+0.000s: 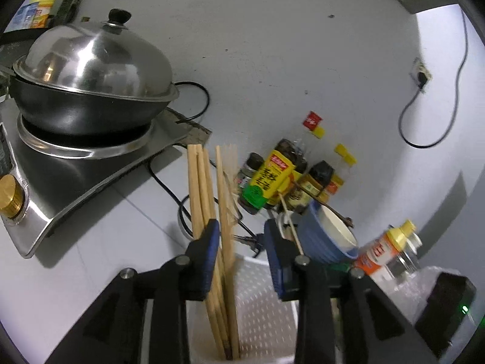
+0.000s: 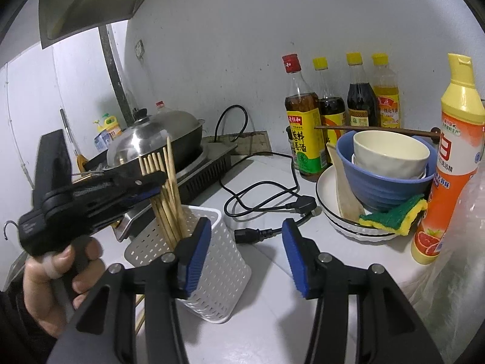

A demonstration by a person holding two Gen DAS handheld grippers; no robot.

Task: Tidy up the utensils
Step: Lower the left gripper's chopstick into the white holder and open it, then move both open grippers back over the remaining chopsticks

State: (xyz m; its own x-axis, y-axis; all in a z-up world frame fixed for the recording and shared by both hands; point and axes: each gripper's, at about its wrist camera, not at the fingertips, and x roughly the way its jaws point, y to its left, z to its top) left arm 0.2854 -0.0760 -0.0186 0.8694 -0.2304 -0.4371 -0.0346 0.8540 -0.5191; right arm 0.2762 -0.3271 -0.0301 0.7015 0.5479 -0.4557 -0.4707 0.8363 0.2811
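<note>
A bundle of several wooden chopsticks (image 1: pixel 212 212) stands in a white perforated utensil holder (image 1: pixel 260 303), leaning against its left side. My left gripper (image 1: pixel 241 227) is open above the holder, with the chopsticks between its blue pads, against the left pad. In the right wrist view the holder (image 2: pixel 212 273) and chopsticks (image 2: pixel 168 200) sit at the lower left, with the left gripper (image 2: pixel 151 186) reaching in around the sticks. My right gripper (image 2: pixel 247 230) is open and empty, just right of the holder. A dark chopstick (image 2: pixel 379 130) lies across the blue bowl (image 2: pixel 385 188).
A lidded wok (image 1: pixel 91 69) sits on a steel cooker (image 1: pixel 75 188) at the left. A black power cord (image 2: pixel 266 197) lies on the counter. Sauce bottles (image 2: pixel 333 112) stand at the wall. Stacked bowls, a plate (image 2: pixel 330 212), a sponge (image 2: pixel 394 215) and a detergent bottle (image 2: pixel 448 157) are at the right.
</note>
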